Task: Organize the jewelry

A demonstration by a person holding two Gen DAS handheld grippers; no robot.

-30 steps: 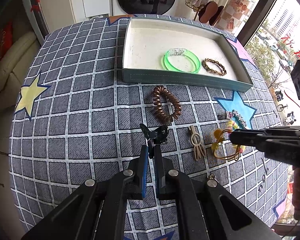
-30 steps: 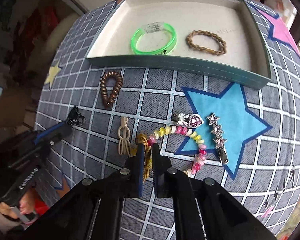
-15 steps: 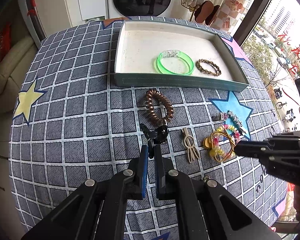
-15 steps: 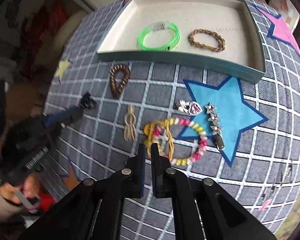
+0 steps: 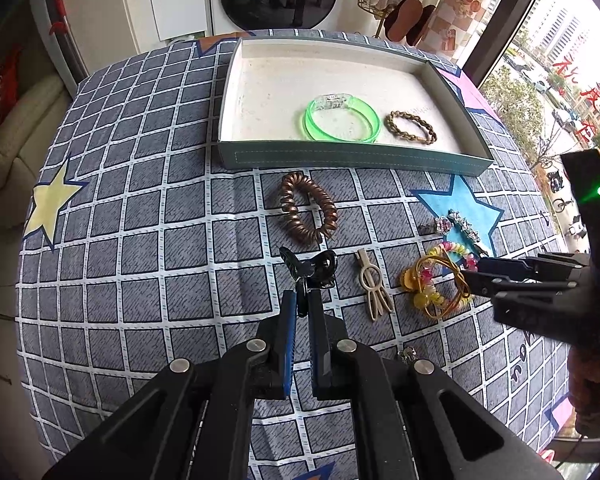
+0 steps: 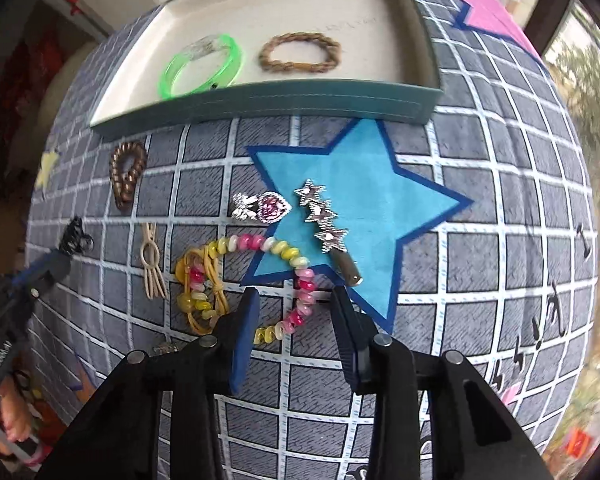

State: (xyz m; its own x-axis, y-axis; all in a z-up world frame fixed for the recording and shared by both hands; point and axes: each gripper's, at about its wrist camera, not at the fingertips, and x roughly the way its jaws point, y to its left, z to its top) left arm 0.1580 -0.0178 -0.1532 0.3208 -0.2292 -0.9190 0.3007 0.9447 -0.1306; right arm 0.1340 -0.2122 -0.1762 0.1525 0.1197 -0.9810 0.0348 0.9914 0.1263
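Over the checked cloth (image 6: 500, 184), left gripper (image 5: 303, 300) pinches a black clip (image 5: 314, 268); right gripper (image 6: 294, 300) jaws are opening.

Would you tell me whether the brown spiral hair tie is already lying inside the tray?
No, the brown spiral hair tie lies on the checked cloth in front of the tray, which holds only the green bangle and the braided bracelet.

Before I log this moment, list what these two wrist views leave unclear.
- Small metal piece, left wrist view: mostly behind the left hand-held gripper; kind unclear.
- Black hair claw: its clamped end is hidden between the pads.
- Beaded bracelet, right wrist view: its near end passes behind the opening right hand-held gripper.
- Print inside the tray: too faint to read.
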